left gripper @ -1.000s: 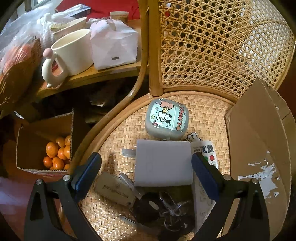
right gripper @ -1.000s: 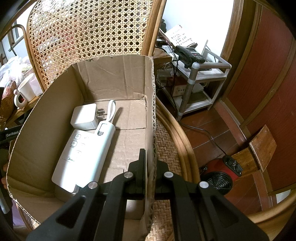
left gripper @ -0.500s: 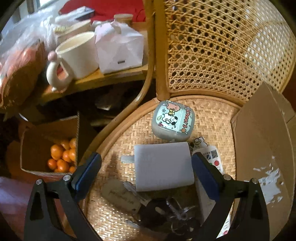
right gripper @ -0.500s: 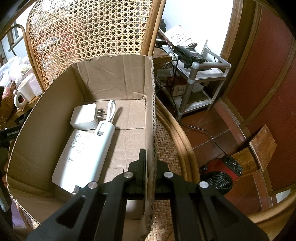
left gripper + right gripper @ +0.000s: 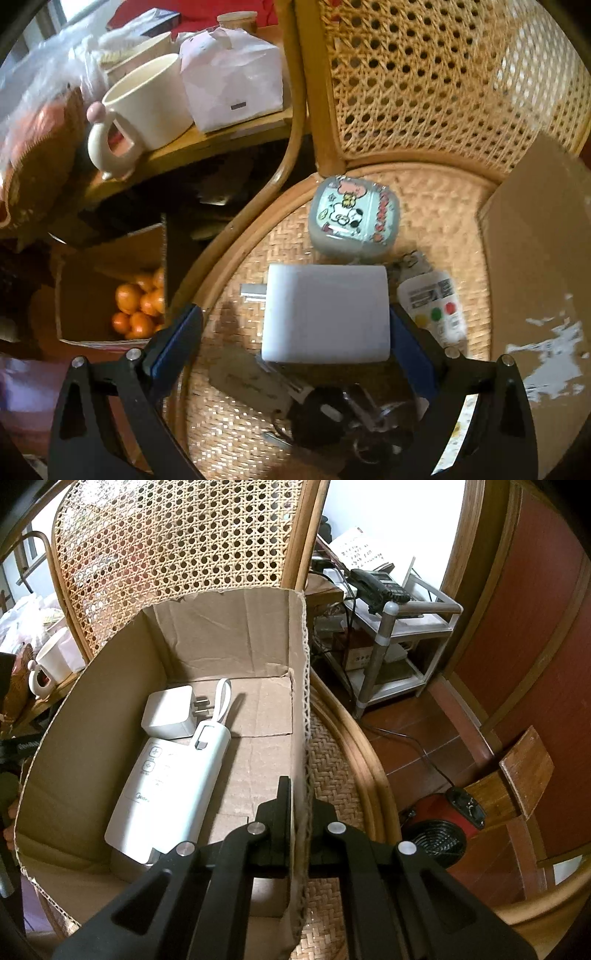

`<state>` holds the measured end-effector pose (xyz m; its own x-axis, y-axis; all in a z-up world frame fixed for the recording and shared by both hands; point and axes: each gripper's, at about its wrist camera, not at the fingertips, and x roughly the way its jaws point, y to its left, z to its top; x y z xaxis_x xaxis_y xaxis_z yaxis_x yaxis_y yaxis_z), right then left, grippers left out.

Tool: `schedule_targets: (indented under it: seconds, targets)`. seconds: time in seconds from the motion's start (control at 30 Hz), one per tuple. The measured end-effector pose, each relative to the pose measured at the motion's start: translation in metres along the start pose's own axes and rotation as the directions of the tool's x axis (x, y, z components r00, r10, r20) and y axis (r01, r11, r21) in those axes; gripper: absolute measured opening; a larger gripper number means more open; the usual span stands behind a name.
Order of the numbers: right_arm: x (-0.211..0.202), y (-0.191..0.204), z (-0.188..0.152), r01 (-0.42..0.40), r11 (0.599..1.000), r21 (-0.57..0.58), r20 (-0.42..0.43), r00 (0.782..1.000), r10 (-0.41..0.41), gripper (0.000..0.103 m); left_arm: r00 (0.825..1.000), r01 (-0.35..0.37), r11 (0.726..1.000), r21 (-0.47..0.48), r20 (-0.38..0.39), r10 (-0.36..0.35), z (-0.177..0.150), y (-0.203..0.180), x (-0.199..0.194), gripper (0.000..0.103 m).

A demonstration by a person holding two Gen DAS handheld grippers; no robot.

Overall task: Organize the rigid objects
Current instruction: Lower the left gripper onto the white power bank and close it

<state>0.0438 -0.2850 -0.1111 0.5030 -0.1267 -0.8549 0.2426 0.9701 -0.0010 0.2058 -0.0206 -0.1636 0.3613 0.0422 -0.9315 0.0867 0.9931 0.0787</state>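
Left gripper (image 5: 291, 332) hangs wide open, white charger (image 5: 327, 314) between its jaws, untouched; right gripper (image 5: 299, 797) pinches the cardboard box (image 5: 299, 686) wall tight.

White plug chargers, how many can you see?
2. One white charger lies on the woven chair seat between the open left tongs. The other charger sits inside the cardboard box, by the back wall. More could be hidden.
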Motion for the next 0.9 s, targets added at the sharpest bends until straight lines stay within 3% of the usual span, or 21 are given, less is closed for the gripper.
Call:
schedule_targets:
  seconds: [0.13, 0.2, 0.27, 0.33, 0.67, 0.9]
  targets:
    - [0.0, 0.0, -0.001, 0.0, 1.0, -0.001, 0.0, 1.0, 0.0, 0.006, 0.999, 0.033, 0.999, -0.005, 0.004, -0.033, -0.002, 0.0, 0.007, 0.094]
    - [0.0, 0.0, 0.0, 0.0, 1.0, 0.0, 0.0, 1.0, 0.0, 0.006, 0.997, 0.072, 0.997, -0.037, 0.04, -0.071, -0.003, 0.005, 0.006, 0.076]
    - [0.0, 0.0, 0.0, 0.0, 1.0, 0.0, 0.0, 1.0, 0.0, 0.006, 0.996, 0.078, 0.997, -0.024, 0.052, -0.077, -0.003, 0.003, 0.008, 0.076]
    - [0.0, 0.0, 0.0, 0.0, 1.0, 0.0, 0.0, 1.0, 0.0, 0.006, 0.994, 0.092, 0.996, 0.009, 0.06, -0.093, -0.004, -0.001, 0.008, 0.062]
    - [0.0, 0.0, 0.001, -0.001, 1.0, -0.003, -0.001, 1.0, 0.001, 0.006, 0.993, 0.115, 0.993, -0.01, 0.039, -0.114, -0.006, 0.003, 0.003, 0.061]
    - [0.001, 0.001, 0.002, 0.0, 1.0, -0.004, -0.002, 1.0, 0.0, 0.006, 0.991, 0.086, 0.996, 0.007, 0.106, -0.086, -0.007, 0.007, -0.022, 0.061]
